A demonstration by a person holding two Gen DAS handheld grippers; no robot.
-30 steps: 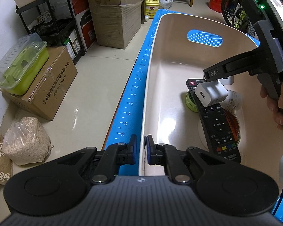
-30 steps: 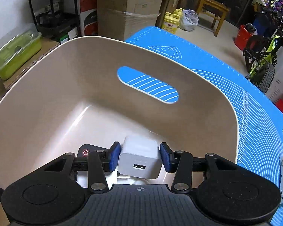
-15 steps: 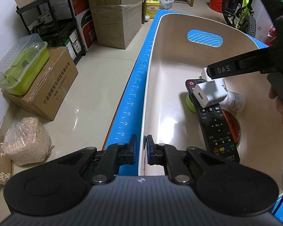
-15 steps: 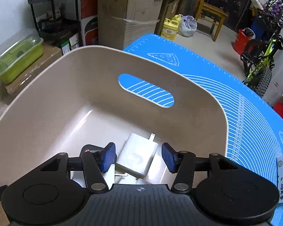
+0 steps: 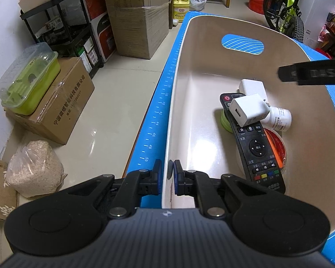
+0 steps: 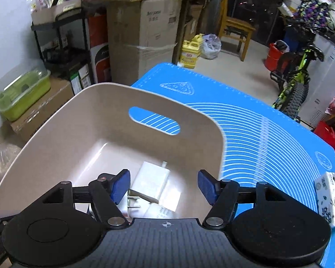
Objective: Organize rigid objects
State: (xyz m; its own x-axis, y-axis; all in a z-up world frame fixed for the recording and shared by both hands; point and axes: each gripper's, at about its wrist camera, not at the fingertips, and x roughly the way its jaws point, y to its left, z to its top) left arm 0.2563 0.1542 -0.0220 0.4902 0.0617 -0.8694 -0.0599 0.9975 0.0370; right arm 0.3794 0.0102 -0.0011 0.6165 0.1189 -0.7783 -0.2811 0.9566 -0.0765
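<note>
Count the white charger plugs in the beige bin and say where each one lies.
2. One white charger lies on top of the black remote, its USB port facing the camera. The other charger lies just behind it, toward the bin's far end. More could be hidden under the pile.

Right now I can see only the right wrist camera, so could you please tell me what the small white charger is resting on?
Observer: The small charger lies on top of a black remote, just below its red power button.
Operator: Thank you. Is anything steadying the bin?
Observer: Yes, the left gripper is shut on the bin, clamped on its near rim.
</note>
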